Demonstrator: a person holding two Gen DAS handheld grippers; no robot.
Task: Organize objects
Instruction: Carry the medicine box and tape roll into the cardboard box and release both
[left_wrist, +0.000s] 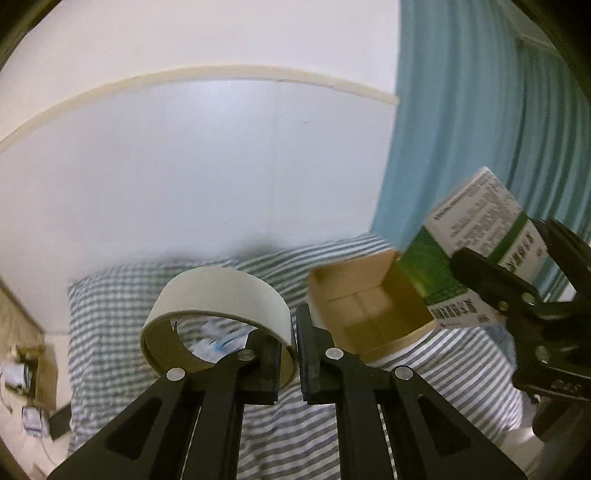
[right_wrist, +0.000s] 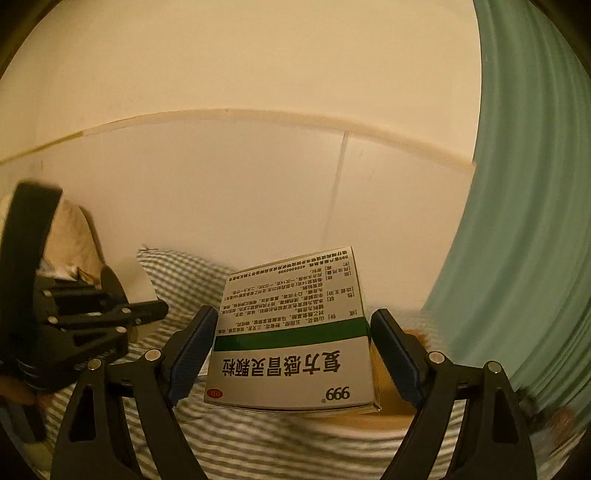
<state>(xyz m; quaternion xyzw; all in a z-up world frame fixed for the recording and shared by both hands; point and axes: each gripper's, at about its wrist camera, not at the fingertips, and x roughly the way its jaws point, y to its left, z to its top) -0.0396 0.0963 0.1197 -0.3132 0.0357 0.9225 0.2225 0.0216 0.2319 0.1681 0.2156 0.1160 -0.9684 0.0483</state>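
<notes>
My left gripper (left_wrist: 291, 354) is shut on the wall of a white tape roll (left_wrist: 218, 317) with a brown core, held above the striped bed. An open cardboard box (left_wrist: 369, 310) sits on the bed just right of it. My right gripper (right_wrist: 291, 354) is shut on a white and green medicine box (right_wrist: 295, 332) printed with "999". In the left wrist view the medicine box (left_wrist: 469, 236) hangs tilted over the cardboard box's right side, with the right gripper (left_wrist: 517, 280) behind it. The left gripper (right_wrist: 110, 317) shows at the left of the right wrist view.
A grey-and-white striped sheet (left_wrist: 332, 435) covers the bed, with a checked pillow (left_wrist: 110, 314) at the wall. A teal curtain (left_wrist: 461, 129) hangs at the right. A bedside surface with small items (left_wrist: 26, 373) lies low at the left.
</notes>
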